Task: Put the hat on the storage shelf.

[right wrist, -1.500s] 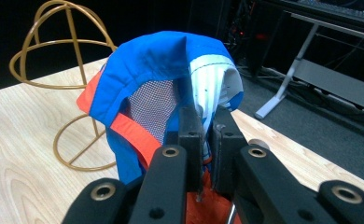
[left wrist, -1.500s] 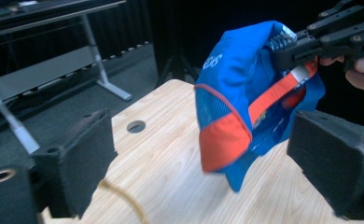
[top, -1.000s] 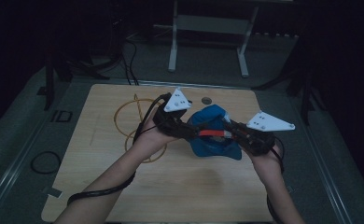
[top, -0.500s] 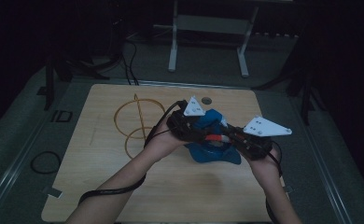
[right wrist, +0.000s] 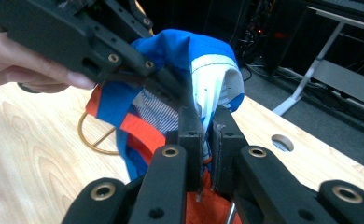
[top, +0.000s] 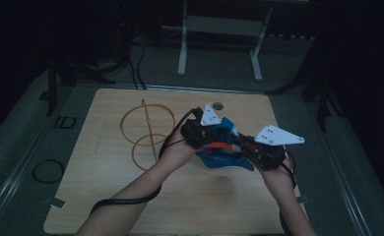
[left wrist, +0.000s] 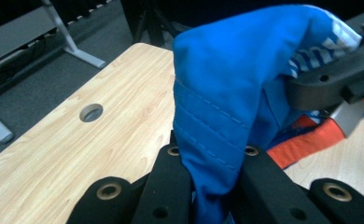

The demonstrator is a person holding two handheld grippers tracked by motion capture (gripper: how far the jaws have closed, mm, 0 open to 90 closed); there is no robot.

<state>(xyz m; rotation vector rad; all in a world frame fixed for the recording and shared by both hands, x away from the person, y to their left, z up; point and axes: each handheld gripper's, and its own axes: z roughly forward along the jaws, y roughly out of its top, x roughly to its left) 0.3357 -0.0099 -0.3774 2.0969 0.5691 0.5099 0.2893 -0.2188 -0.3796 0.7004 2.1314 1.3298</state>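
A blue garment (top: 223,158) with orange and white parts hangs bunched between my two grippers above the wooden table (top: 106,196). My left gripper (top: 210,133) grips its upper left side. In the left gripper view the jaws (left wrist: 213,156) have just been closing and now pinch a stitched fold of the blue fabric (left wrist: 236,70). My right gripper (top: 248,146) holds the garment from the right. In the right gripper view its jaws (right wrist: 207,135) are shut on the white and blue edge (right wrist: 213,70), and the left gripper (right wrist: 175,86) grips the cloth just above.
A gold wire ring frame (top: 148,130) lies on the table left of the hands. A round hole (top: 218,105) sits near the table's far edge. A white metal stand (top: 219,29) is on the floor beyond, and a black cable loop (top: 47,170) lies at the left.
My left gripper moved right and down onto the garment and closed on a fold of it, uncovering the gold rings. The right gripper kept its hold and place.
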